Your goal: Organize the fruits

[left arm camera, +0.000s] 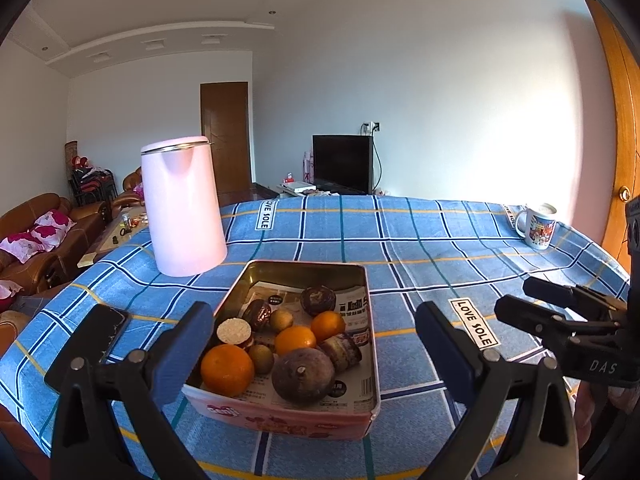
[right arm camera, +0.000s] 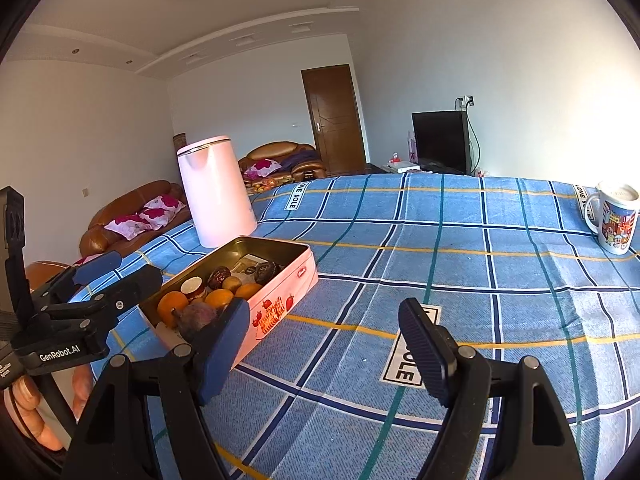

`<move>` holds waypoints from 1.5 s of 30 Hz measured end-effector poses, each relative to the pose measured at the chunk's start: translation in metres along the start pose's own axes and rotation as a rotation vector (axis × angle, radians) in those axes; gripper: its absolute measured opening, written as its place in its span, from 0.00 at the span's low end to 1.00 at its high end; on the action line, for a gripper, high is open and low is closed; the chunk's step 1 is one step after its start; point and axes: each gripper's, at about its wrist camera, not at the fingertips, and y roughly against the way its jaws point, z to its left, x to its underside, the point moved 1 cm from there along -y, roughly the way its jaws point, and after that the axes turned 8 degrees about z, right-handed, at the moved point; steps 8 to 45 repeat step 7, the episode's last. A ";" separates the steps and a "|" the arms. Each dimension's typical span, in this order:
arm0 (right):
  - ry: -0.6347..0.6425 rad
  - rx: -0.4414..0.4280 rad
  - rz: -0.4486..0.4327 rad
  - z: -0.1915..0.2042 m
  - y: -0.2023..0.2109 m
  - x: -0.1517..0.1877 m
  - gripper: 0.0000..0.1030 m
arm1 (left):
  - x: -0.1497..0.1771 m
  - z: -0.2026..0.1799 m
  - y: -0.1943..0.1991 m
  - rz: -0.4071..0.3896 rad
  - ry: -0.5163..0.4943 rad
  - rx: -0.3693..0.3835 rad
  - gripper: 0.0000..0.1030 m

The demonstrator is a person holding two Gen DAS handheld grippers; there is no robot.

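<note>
A rectangular metal tin (left arm camera: 370, 320), paper-lined, holds round oranges (left arm camera: 227, 369) and wrinkled dark fruit on a woven blue plaid cloth (left arm camera: 420, 240). The left gripper (left arm camera: 314, 348) and right gripper (right arm camera: 324, 340) hover agape, grasping nothing; the tin's near wall hides some fruit.

Two low wrist views, shared tin (left arm camera: 280, 410)

The tin (left arm camera: 362, 364) looked like glossy metal inside (paper-lined), the tablecloth (left arm camera: 420, 248) coarse woven cloth, the kettle (left arm camera: 182, 208) smooth matt plastic, the mug (left arm camera: 538, 226) glazed.
</note>
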 end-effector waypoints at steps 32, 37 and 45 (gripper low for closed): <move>-0.023 0.026 0.009 -0.020 0.003 0.007 0.76 | 0.001 -0.001 0.000 0.004 -0.006 0.001 1.00; -0.023 0.026 0.009 -0.020 0.003 0.007 0.76 | 0.001 -0.001 0.000 0.004 -0.006 0.001 1.00; -0.023 0.026 0.009 -0.020 0.003 0.007 0.76 | 0.001 -0.001 0.000 0.004 -0.006 0.001 1.00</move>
